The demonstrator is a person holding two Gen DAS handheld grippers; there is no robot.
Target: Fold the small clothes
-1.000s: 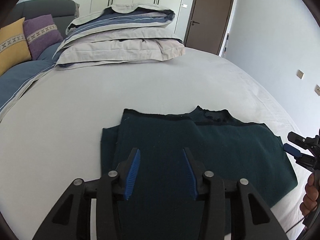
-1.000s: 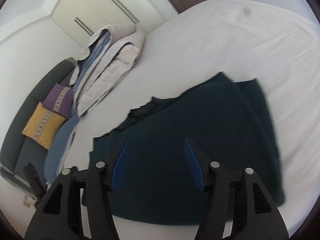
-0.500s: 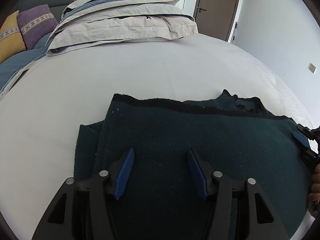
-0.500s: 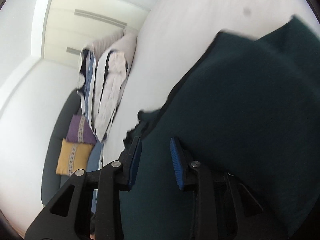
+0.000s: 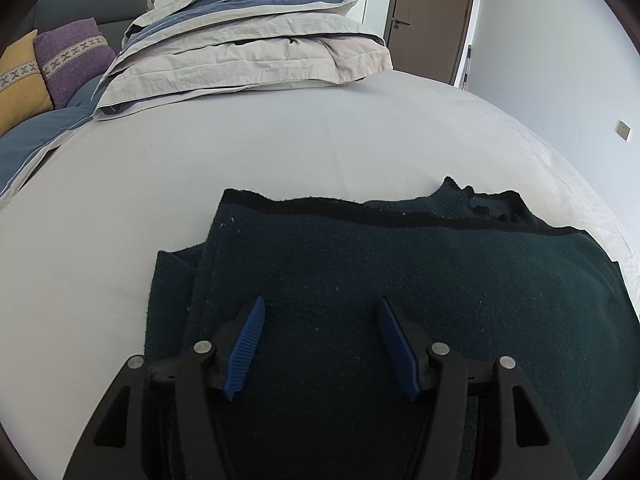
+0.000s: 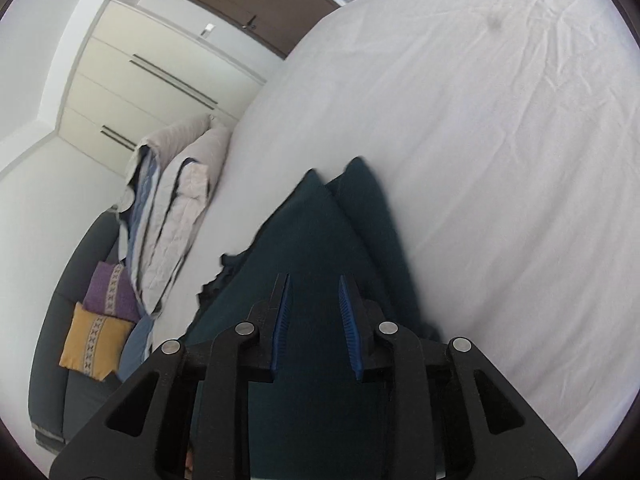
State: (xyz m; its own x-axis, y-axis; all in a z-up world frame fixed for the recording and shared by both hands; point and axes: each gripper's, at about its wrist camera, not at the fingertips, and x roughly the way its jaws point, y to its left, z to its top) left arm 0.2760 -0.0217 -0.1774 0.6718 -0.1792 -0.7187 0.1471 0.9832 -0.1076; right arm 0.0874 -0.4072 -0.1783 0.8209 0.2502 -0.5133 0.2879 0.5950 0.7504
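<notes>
A dark green knitted garment (image 5: 400, 272) lies on the white bed sheet (image 5: 240, 152), folded over itself, its collar at the far right edge. My left gripper (image 5: 320, 308) is open and empty, low over the garment's near part. In the right wrist view the same garment (image 6: 320, 232) fills the space under my right gripper (image 6: 314, 292). The right jaws are partly closed with a gap between the blue pads, and cloth shows between them. I cannot tell whether they pinch it.
A stack of folded beige and blue bedding (image 5: 248, 40) lies at the far side of the bed. A grey sofa with a purple cushion (image 5: 72, 56) and a yellow cushion (image 5: 16, 84) stands at the left. A brown door (image 5: 432, 16) is behind.
My left gripper has moved forward and lower over the garment. My right gripper has narrowed from wide open, tilted, and come down close onto the garment's right side.
</notes>
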